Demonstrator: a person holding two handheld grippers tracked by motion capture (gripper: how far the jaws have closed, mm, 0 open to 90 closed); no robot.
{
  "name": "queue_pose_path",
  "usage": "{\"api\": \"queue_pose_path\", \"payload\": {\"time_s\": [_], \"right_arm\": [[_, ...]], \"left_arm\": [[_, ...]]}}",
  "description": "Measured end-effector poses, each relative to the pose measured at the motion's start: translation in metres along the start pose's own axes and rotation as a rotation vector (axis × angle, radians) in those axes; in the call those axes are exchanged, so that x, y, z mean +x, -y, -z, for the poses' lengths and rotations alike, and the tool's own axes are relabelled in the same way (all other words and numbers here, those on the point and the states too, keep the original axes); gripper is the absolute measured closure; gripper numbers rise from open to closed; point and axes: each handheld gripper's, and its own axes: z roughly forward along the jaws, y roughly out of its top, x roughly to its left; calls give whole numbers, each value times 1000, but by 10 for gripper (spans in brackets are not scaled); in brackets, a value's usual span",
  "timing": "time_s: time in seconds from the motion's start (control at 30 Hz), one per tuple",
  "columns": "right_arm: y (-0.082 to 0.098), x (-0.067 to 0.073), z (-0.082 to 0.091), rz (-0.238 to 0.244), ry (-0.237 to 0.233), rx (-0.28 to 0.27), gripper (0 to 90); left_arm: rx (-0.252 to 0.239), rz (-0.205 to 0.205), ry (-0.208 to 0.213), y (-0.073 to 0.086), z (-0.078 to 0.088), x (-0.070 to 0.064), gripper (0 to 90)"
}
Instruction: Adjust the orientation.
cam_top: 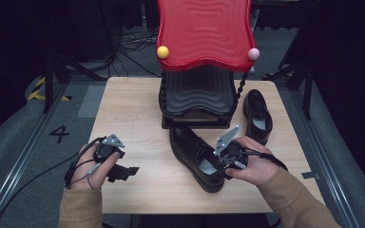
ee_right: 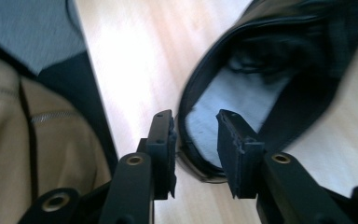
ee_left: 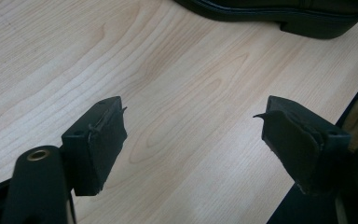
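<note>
The right gripper (ee_right: 195,140) has its jaws parted, straddling the heel rim of the near shoe (cam_top: 197,156) without pressing it. That shoe lies just in front of the shoe rack (cam_top: 197,102). It looks stiff, smooth leather, fairly light; the heel collar seems the surest hold. The left gripper (ee_left: 193,135), left of the rack, is spread wide and empty.

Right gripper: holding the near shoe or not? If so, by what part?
Nothing held. The right gripper has its jaws parted astride the heel rim of the near shoe, pads not pressing. The left gripper is open over bare table.
</note>
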Motion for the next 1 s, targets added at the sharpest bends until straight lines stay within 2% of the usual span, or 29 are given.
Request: {"api": "queue_pose_path", "payload": {"time_s": [0.07, 0.17, 0.33, 0.47, 0.67, 0.73, 0.87, 1.0], "right_arm": [[-3, 2, -8, 13, -7, 36, 654], [-5, 2, -12, 16, -12, 51, 652], [-7, 0, -38, 23, -33, 120, 660], [-5, 0, -51, 27, -43, 156, 785], [-5, 4, -52, 24, -50, 129, 822], [-6, 9, -51, 39, -22, 121, 820], [-4, 20, -46, 30, 5, 106, 813], [3, 30, -38, -32, 19, 80, 803]], "left_arm": [[-3, 0, -2, 0, 0, 0, 219], [-4, 3, -2, 0, 1, 0, 219], [-2, 3, 1, 1, 1, 1, 219], [-3, 2, 1, 1, 1, 1, 219], [-4, 1, 5, 0, 0, 1, 219], [-7, 1, 2, 0, 0, 1, 219], [-7, -2, 6, -2, -1, 1, 219], [-1, -8, 10, -3, -3, 2, 219]]}}
